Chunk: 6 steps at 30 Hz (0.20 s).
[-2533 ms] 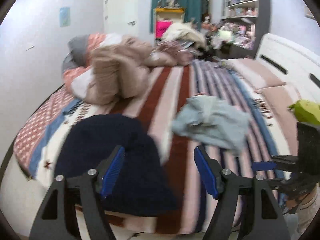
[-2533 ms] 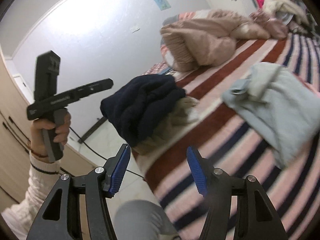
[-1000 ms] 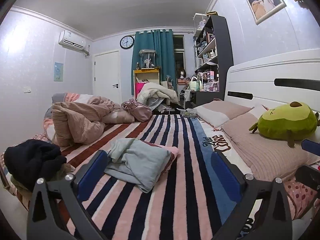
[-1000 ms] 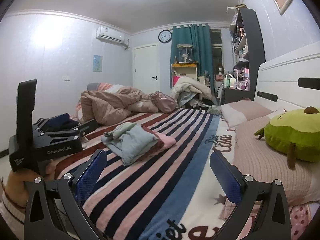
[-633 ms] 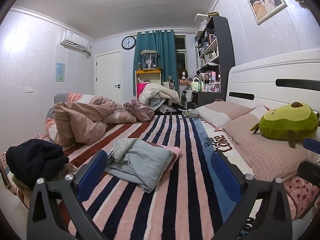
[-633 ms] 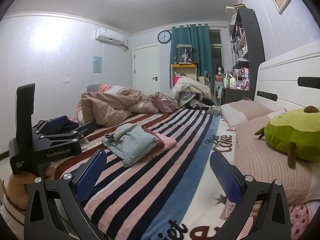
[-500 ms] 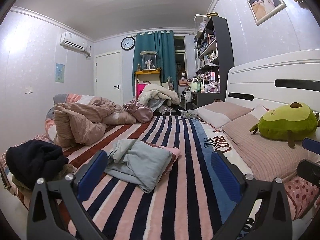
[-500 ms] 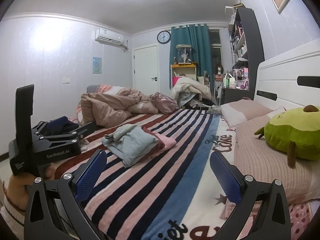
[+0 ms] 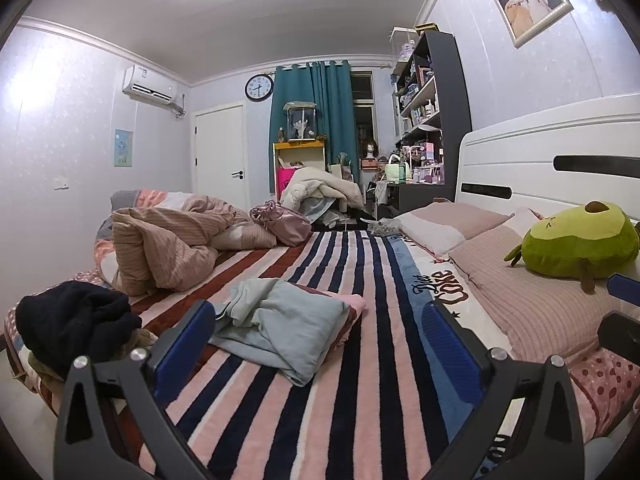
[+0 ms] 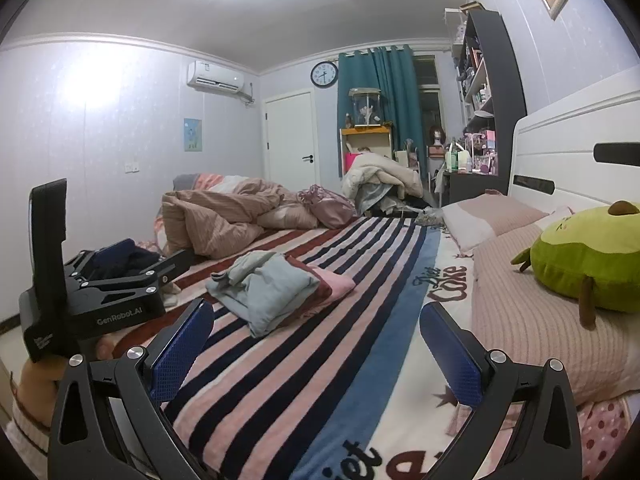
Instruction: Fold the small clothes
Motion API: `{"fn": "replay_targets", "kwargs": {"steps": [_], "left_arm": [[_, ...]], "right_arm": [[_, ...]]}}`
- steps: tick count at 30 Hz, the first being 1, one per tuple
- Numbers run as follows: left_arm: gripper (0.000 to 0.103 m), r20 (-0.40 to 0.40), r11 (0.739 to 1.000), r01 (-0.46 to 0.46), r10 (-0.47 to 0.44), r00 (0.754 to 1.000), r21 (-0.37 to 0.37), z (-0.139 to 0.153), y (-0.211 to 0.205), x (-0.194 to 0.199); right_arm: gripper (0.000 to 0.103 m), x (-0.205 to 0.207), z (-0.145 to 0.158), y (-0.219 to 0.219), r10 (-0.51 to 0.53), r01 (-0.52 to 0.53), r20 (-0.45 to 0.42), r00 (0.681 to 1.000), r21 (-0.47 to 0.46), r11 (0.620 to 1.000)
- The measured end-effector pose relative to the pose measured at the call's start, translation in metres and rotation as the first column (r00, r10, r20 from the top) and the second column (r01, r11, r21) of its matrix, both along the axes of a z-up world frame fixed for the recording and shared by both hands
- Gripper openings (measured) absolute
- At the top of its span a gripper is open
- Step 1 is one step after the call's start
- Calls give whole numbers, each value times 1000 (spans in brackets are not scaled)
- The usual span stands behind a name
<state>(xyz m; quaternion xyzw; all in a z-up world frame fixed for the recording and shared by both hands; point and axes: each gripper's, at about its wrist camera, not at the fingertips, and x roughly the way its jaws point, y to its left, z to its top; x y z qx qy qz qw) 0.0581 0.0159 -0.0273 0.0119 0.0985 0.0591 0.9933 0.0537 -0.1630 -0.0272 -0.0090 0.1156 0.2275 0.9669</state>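
Both sets of fingers are standing wide apart and gripping nothing: left gripper and right gripper are hovering above the striped bed. Ahead, the light-blue garment is lying crumpled on a pink garment, mid-bed.

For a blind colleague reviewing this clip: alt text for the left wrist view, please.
The left gripper is open and empty above a striped blanket, facing a crumpled pale blue garment. A dark navy garment lies at left, a green avocado plush at right.
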Motion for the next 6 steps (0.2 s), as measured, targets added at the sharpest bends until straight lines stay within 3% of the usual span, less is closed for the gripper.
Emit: {"fn": "replay_targets", "kwargs": {"steps": [6], "left_arm": [[102,0,1000,8,-8,1000,-4,-1,2,0]], "right_arm": [[103,0,1,1,0,0,2,1000,-3,1000]]}}
